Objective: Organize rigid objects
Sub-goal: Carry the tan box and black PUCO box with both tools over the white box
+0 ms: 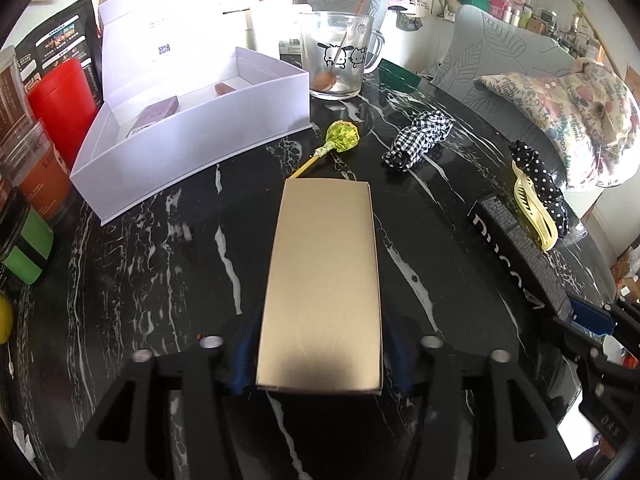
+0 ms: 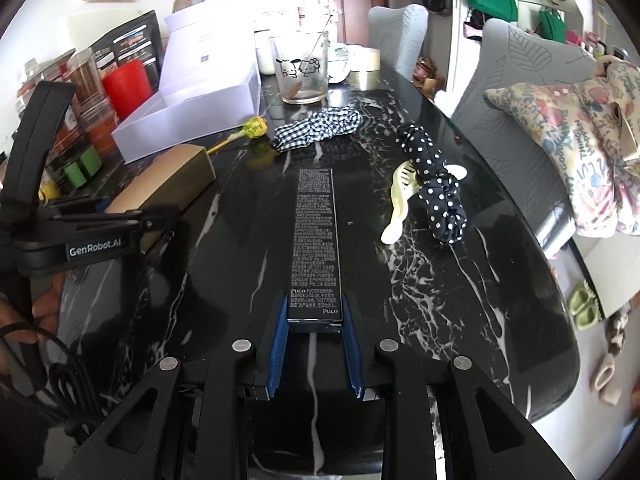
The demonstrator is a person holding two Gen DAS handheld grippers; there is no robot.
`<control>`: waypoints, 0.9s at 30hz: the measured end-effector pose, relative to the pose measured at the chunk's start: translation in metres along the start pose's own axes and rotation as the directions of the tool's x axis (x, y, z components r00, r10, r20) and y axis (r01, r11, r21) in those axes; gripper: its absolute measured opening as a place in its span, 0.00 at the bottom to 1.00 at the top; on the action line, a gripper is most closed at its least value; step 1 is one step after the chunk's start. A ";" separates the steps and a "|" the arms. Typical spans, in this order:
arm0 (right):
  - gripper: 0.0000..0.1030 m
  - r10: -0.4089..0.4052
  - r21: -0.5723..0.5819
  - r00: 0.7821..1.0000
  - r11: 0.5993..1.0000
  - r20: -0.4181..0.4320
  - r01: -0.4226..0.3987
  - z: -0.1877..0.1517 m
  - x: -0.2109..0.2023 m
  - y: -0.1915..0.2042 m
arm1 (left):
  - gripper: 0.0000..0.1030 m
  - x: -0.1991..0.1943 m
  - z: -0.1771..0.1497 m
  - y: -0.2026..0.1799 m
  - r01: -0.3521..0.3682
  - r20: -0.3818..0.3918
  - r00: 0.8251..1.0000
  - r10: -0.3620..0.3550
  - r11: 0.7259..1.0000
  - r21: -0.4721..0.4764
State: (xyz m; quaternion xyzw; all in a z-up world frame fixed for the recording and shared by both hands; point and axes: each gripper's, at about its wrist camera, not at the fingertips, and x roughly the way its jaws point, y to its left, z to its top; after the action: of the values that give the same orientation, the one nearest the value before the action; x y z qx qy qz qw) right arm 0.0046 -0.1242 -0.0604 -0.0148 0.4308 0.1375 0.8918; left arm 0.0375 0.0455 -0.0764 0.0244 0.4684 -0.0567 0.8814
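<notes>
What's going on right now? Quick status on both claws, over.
Left gripper shut on gold box. Right gripper shut on black box. White storage box open ahead; lollipop lies between.

Left gripper (image 1: 320, 356) jaws clamped on gold box (image 1: 322, 280), right gripper (image 2: 315, 322) jaws gripping black carton (image 2: 316, 240)

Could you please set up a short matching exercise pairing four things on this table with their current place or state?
Things:
1. gold box
2. black box
3. lollipop
4. cream hair clip

States:
A. beside the polka-dot scrunchie
B. in the right gripper
C. loose, near the white box
D. in the left gripper

Pairs: 1-D, 2-B, 3-C, 4-A
</notes>
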 end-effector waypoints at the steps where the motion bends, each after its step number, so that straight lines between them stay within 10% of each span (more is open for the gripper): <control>1: 0.32 -0.004 -0.005 1.000 1.000 -0.001 0.004 0.001 0.001 0.001 | 0.73 0.003 0.002 -0.001 -0.003 -0.012 1.000 0.003 1.000 0.002; 17: 0.43 -0.059 -0.018 0.998 0.998 0.029 0.060 0.021 0.024 0.011 | 0.84 0.014 0.010 -0.004 0.002 0.036 0.999 -0.002 1.000 0.008; 21: 0.25 -0.083 -0.027 0.995 0.996 0.050 0.085 0.020 0.024 0.012 | 0.48 0.008 0.008 -0.006 -0.003 0.066 0.998 0.003 1.000 0.004; 27: 0.25 -0.068 -0.002 0.996 0.998 0.050 0.069 0.021 0.023 0.009 | 0.42 0.003 0.003 -0.007 0.002 0.073 0.997 -0.003 1.000 0.009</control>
State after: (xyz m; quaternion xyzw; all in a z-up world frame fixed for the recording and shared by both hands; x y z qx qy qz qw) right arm 0.0319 -0.1069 -0.0646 -0.0279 0.4075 0.1080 0.9064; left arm 0.0411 0.0380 -0.0770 0.0256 0.4355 -0.0607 0.8978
